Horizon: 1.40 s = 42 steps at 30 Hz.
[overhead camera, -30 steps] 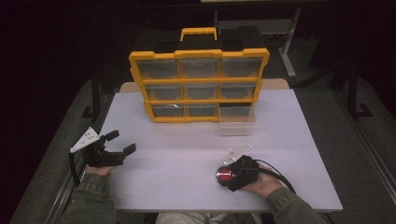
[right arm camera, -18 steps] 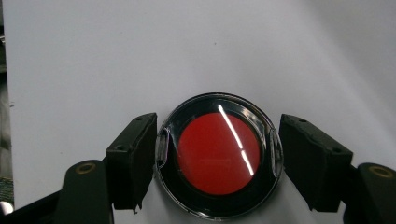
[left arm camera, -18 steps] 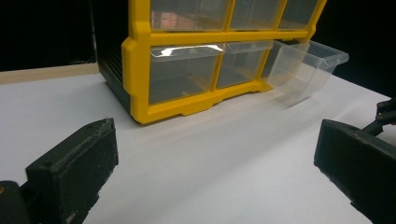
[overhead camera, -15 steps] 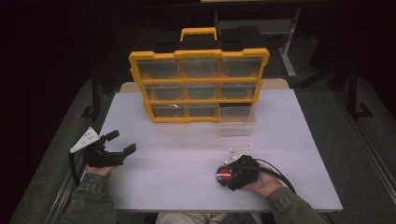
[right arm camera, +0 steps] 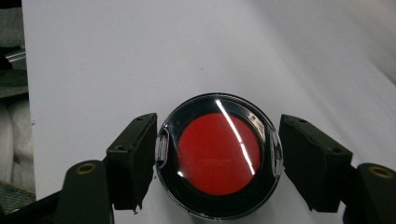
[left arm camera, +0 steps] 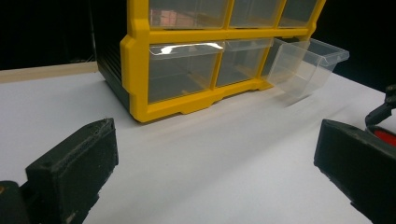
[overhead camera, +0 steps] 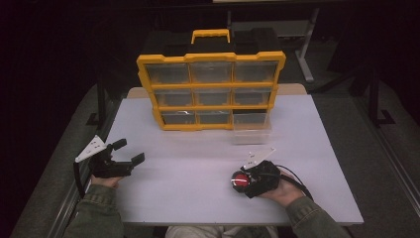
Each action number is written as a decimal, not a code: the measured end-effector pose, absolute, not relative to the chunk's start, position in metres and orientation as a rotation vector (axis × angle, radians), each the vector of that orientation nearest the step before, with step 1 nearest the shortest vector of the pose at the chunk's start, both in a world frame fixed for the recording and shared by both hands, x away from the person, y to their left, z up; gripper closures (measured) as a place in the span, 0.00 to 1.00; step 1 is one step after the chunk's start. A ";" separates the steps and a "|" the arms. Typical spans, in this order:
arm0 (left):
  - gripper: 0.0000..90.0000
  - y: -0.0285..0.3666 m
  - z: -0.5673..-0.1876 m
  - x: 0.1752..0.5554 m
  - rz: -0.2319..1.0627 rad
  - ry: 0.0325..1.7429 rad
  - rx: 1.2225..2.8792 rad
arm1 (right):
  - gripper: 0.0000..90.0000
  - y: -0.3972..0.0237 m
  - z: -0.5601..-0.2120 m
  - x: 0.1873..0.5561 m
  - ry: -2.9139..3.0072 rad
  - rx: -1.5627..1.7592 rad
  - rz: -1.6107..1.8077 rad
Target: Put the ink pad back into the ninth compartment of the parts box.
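R tool [right arm camera: 212, 161] has closed onto the round red-centred container [right arm camera: 218, 156] w/ clear lid; earlier its jaws stood a touch wider, now both pads sit at the container's sides, so it reads as gripped. Container sits low on the white bench [overhead camera: 198, 148], front-right, near the person's edge. Judgement: grasp done, lift and carry is next (prob. toward the clear drawer [left arm camera: 306, 63] pulled out at the bottom-right of the yellow organizer [overhead camera: 210, 91]). L tool [left arm camera: 205, 172] hasn't shifted: jaws wide open, nothing between them, resting at front-left near the bench's left edge. Room: open bench betw. container and drawer, nothing in the path. Front edge is close behind the R hand, so pull-back space is small; organizer blocks the far side.
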State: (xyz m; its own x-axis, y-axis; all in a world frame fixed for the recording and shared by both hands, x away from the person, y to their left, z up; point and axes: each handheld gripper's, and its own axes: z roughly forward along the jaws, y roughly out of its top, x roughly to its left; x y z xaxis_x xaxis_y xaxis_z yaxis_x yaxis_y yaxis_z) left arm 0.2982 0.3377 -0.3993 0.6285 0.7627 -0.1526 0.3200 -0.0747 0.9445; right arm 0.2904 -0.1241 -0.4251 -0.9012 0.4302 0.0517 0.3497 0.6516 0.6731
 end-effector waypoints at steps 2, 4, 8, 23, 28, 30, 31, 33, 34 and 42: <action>0.00 0.338 -0.399 0.298 0.464 0.903 1.662 | 0.32 -0.126 -0.423 0.291 2.744 0.654 1.094; 0.00 0.338 -0.399 0.298 0.464 0.902 1.662 | 0.32 -0.128 -0.420 0.291 2.742 0.666 1.099; 0.00 0.337 -0.400 0.299 0.463 0.903 1.661 | 0.32 -0.130 -0.415 0.292 2.744 0.668 1.118; 0.00 0.338 -0.399 0.299 0.464 0.903 1.662 | 0.32 -0.130 -0.394 0.301 2.756 0.669 1.141; 0.00 0.338 -0.399 0.298 0.466 0.904 1.662 | 0.32 -0.132 -0.382 0.305 2.737 0.677 1.147; 0.00 0.338 -0.399 0.298 0.466 0.904 1.662 | 0.32 -0.134 -0.379 0.307 2.726 0.683 1.156; 0.00 0.338 -0.399 0.299 0.466 0.904 1.663 | 0.32 -0.134 -0.378 0.307 2.722 0.678 1.160; 0.00 0.338 -0.399 0.299 0.466 0.904 1.662 | 0.32 -0.135 -0.374 0.309 2.716 0.679 1.165; 0.00 0.338 -0.399 0.298 0.466 0.904 1.663 | 0.32 -0.136 -0.372 0.309 2.711 0.682 1.167; 0.00 0.338 -0.399 0.298 0.466 0.903 1.664 | 0.32 -0.140 -0.357 0.316 2.686 0.689 1.171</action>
State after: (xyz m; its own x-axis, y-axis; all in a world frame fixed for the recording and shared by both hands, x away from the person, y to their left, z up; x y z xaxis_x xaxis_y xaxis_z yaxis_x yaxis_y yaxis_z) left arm 0.2983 0.3375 -0.3993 0.6278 0.7637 -0.1506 0.3191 -0.0760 0.9447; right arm 0.3158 -0.1400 -0.3568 -0.8870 0.4579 0.0598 0.3555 0.5943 0.7214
